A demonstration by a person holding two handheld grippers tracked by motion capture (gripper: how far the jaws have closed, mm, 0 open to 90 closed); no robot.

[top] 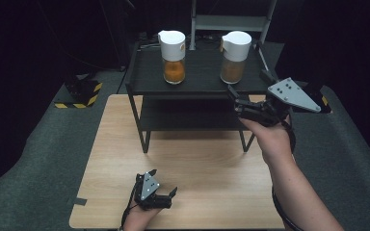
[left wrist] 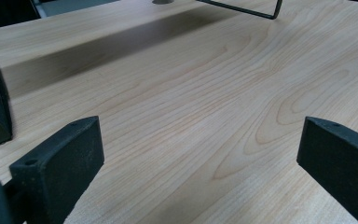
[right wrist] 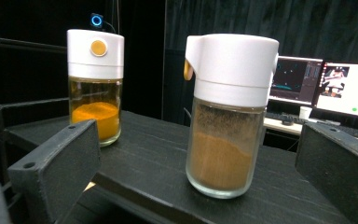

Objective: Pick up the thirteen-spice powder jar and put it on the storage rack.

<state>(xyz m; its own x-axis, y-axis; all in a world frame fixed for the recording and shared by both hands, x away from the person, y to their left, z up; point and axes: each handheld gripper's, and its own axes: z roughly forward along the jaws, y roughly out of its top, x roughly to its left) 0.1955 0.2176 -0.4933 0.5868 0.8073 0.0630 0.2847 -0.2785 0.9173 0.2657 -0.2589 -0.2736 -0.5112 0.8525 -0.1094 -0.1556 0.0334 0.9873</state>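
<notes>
A glass jar of brown powder (right wrist: 226, 135) with a white cap stands upright near the front right corner of the black shelf (top: 200, 77), about half full. A second jar (right wrist: 95, 86), holding orange powder under a white cap with an orange button, stands upright towards the shelf's left edge, well apart.

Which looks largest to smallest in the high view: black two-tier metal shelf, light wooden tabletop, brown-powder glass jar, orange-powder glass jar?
1. Light wooden tabletop.
2. Black two-tier metal shelf.
3. Orange-powder glass jar and brown-powder glass jar: they look alike, so unranked.
</notes>
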